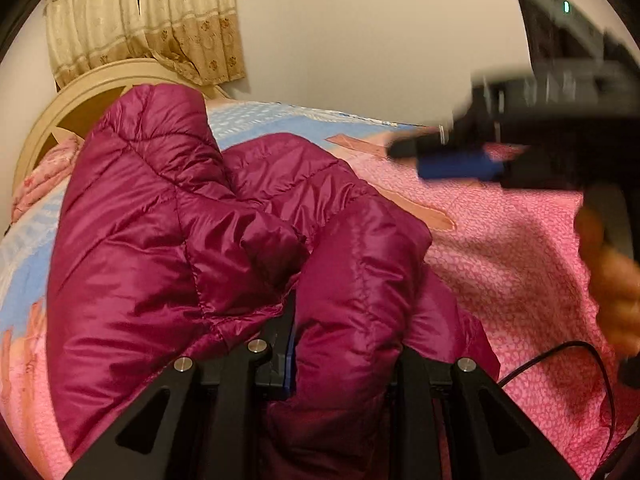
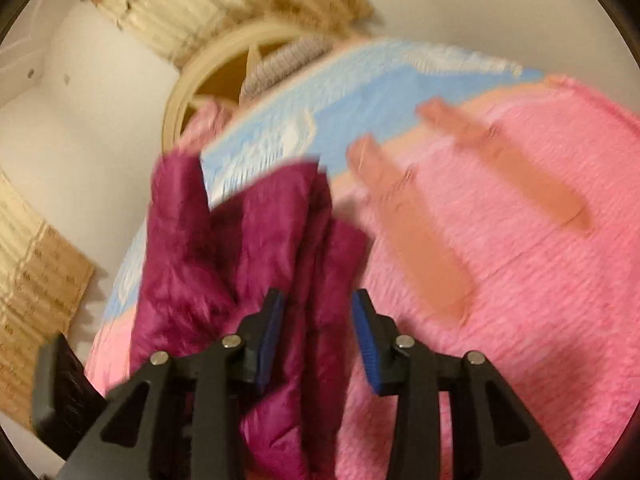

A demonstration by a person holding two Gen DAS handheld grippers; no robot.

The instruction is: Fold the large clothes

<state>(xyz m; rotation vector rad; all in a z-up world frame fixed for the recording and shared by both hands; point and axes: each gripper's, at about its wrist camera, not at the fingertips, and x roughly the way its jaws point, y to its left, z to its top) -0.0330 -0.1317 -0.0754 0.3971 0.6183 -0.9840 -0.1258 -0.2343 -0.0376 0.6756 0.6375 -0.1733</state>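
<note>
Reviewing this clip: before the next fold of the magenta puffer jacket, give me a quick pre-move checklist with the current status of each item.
1. Left gripper clamped on jacket: ok, fabric bunched between the jaws.
2. Right gripper free: ok, jaws apart, nothing pinched.
3. Jacket on the bedspread: ok.
4. Jacket lying flat: not ok, puffed and bunched.
5. Black cable clear of the fold: cannot tell.

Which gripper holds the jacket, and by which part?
Left gripper pinches a bunched fold of the magenta jacket; which part is unclear. Right gripper holds nothing.
</note>
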